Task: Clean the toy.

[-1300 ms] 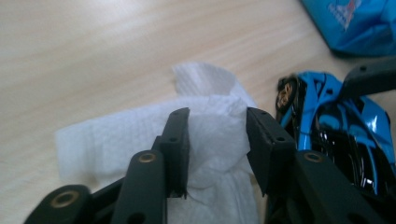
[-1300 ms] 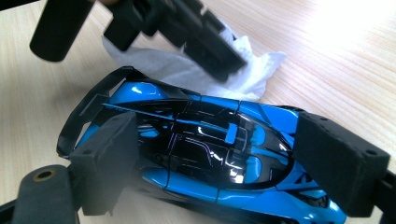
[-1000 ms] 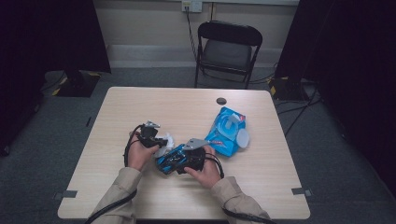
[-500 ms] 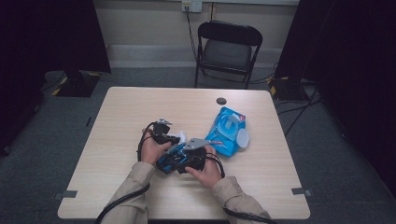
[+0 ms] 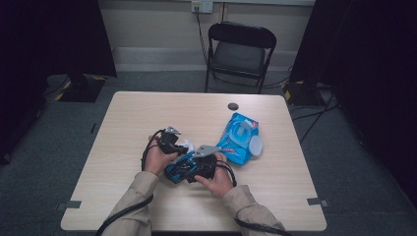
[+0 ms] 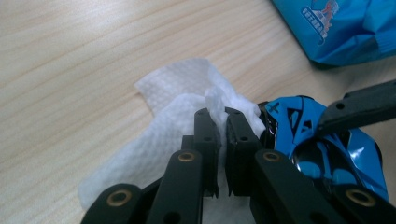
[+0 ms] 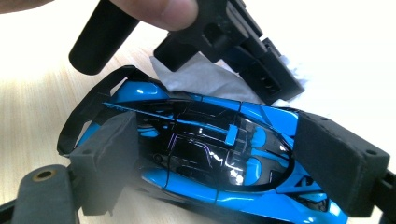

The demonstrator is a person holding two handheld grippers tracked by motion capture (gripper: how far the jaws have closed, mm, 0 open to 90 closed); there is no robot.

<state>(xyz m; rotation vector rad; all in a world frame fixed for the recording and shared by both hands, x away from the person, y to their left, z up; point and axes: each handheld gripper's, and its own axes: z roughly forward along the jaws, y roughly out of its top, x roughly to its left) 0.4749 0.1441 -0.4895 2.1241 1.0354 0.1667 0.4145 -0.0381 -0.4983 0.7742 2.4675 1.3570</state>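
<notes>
A blue and black toy car (image 7: 210, 149) lies crosswise between the two pads of my right gripper (image 7: 224, 158), which is shut on it just above the table. In the high view the car (image 5: 178, 171) sits in front of the right hand, with the right gripper (image 5: 196, 164) around it. My left gripper (image 6: 222, 116) is shut on a fold of a white wipe (image 6: 173, 116), and its tips rest against one end of the car (image 6: 322, 149). The left gripper (image 5: 173, 141) with the wipe (image 5: 187, 146) is just left of the car.
A blue wipes packet (image 5: 239, 140) with a round white lid lies on the table to the right of the hands. A small dark disc (image 5: 233, 106) sits near the far edge. A black folding chair (image 5: 239, 46) stands beyond the wooden table (image 5: 123, 123).
The left hand has shifted right with the wipe, from apart from the car to against it. The right hand and the car have stayed put.
</notes>
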